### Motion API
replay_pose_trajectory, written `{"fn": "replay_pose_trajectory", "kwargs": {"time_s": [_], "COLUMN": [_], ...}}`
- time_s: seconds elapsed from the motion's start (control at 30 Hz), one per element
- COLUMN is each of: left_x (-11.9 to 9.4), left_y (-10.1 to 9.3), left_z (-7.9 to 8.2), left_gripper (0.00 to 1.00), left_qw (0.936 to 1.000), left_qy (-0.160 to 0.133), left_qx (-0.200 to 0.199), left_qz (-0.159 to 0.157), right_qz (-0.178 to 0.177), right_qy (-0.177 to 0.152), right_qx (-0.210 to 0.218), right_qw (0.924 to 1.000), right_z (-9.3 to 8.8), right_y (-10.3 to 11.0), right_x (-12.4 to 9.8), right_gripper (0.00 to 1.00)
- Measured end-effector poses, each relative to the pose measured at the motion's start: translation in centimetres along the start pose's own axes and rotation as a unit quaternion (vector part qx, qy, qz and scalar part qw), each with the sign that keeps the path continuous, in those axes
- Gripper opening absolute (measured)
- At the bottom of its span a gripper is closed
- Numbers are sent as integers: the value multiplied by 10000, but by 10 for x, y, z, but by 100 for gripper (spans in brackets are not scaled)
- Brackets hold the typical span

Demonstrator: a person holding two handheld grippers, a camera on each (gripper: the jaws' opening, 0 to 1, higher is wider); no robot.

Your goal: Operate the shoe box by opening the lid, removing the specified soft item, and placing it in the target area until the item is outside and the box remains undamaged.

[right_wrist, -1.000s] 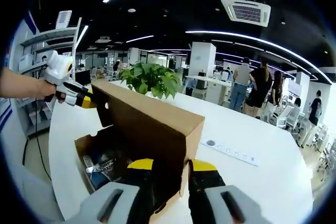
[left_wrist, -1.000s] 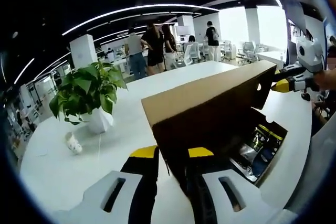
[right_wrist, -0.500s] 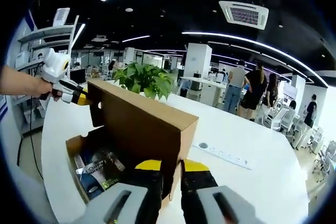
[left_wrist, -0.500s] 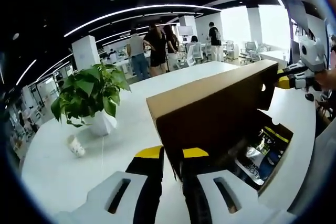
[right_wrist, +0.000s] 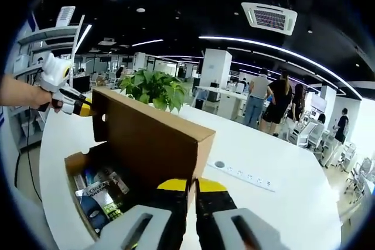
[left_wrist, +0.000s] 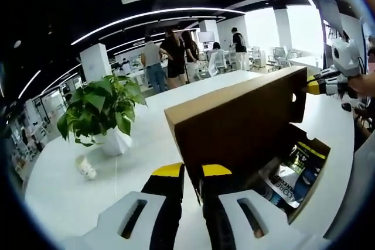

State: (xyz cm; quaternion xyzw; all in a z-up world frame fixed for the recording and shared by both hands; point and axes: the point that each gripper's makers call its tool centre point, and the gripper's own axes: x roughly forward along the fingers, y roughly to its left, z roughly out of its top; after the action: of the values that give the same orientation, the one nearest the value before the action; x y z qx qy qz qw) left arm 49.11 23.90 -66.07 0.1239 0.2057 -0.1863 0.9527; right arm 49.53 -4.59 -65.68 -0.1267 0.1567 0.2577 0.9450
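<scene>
Currently the lid (left_wrist: 240, 118) stands raised at frame centre, the left gripper (left_wrist: 192, 171) pinching one end edge and the right gripper (right_wrist: 191, 184) pinching the other. Below it, the shoe box (right_wrist: 70, 165) lies open at lower left of the right gripper view, with glossy printed packets (right_wrist: 99, 191) inside. Judged light, soft and slippery; take a packet by its upper edge. Cardboard appears thin, so creasing is a risk.

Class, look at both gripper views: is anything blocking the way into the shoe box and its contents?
Nothing visible does. Both grippers, the left and the right, hold the cardboard lid raised, leaving the packaged items in the box uncovered from above.
</scene>
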Motion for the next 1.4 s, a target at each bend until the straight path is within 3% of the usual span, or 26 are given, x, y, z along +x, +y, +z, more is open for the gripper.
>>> {"fn": "replay_pose_trajectory", "kwargs": {"time_s": [0.33,0.67,1.4], "left_x": [7,12,27], "left_y": [-2,0,-5], "left_z": [-6,-29,-62], "left_gripper": [10,11,8], "left_qw": [10000,9997,9980], "left_qy": [42,259,593], "left_qx": [4,-42,-212], "left_qz": [-45,-20,-76], "right_qz": [-4,-4,14], "right_qy": [19,42,52], "right_qx": [-1,-45,27], "right_qw": [10000,10000,10000], "right_z": [1,3,7], "right_y": [-4,-7,-15], "right_x": [4,9,20], "right_gripper": [0,0,0]}}
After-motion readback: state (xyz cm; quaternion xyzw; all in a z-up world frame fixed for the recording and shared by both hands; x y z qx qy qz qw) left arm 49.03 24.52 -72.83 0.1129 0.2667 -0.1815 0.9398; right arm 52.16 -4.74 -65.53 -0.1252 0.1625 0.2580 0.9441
